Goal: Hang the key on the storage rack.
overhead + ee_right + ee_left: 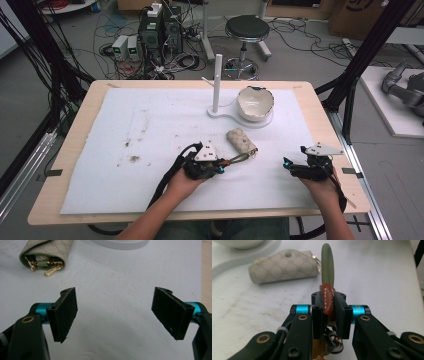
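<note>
Between the clamped left tongs (329,312), the green strap (327,263) points straight ahead; right tongs (115,315) gape.

The brown leather tab (327,300) carries stamped lettering along its length, too small and too steeply angled to read. The pale pouch (284,265) bears a repeating monogram print inside a diamond grid, its letters too blurred to make out.
</note>
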{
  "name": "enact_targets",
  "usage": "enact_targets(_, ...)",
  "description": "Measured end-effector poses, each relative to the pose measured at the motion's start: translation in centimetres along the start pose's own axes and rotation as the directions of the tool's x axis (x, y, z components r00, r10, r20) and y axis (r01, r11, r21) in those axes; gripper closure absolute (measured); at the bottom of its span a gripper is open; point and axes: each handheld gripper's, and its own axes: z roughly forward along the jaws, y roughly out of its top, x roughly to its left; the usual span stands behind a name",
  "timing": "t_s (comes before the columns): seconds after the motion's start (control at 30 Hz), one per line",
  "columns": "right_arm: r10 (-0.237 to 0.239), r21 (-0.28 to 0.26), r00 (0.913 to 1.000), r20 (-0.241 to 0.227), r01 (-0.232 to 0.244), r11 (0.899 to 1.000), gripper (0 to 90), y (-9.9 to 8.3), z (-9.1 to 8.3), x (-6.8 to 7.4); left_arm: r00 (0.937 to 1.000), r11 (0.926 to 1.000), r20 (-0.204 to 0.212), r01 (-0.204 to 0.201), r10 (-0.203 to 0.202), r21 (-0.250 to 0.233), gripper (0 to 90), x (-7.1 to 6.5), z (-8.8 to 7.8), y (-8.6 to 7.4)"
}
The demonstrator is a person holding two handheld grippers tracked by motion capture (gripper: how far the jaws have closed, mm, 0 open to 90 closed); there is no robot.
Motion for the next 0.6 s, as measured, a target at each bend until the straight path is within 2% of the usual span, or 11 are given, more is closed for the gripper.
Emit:
enact_targets(0.2, -0.005, 0.002, 1.0, -0.008, 0.005, 1.0, 21.1, 0.3, 0.2, 0.4, 0.9978, 0.9977, -0.059, 0.026, -0.029, -0.063, 77.8, 1.9, -3.2, 0.7)
enact_targets(0.23, -0.005, 0.002, 1.0, -0.008, 0.005, 1.0, 21.1, 0.3, 0.2, 0.4, 0.9978, 0.9977, -0.059, 0.026, -0.029, -0.063, 77.8, 1.9, -3.2, 0.7)
enact_targets(0.3, -0.003, 0.003, 0.9999, -0.012, 0.003, 1.0, 21.2, 0.3, 0.3, 0.5, 0.9963, 0.9965, -0.077, 0.033, -0.039, -0.078, 77.8, 2.4, -4.2, 0.9)
enact_targets(0.4, -0.002, 0.004, 0.9999, -0.015, 0.002, 1.0, 21.1, 0.7, 0.6, 0.7, 0.9914, 0.9949, -0.123, 0.032, -0.044, -0.095, 77.8, 3.4, -5.9, 1.5)
enact_targets(0.57, -0.019, -0.002, 0.9995, -0.025, 0.019, 1.0, 21.2, 1.2, 1.1, 1.0, 0.9865, 0.9935, -0.155, 0.037, -0.054, -0.108, 77.7, 4.4, -7.0, 2.2)
enact_targets(0.6, -0.019, -0.002, 0.9994, -0.027, 0.019, 1.0, 21.2, 1.4, 1.2, 1.1, 0.9819, 0.9924, -0.18, 0.039, -0.06, -0.116, 77.7, 4.9, -7.6, 2.8)
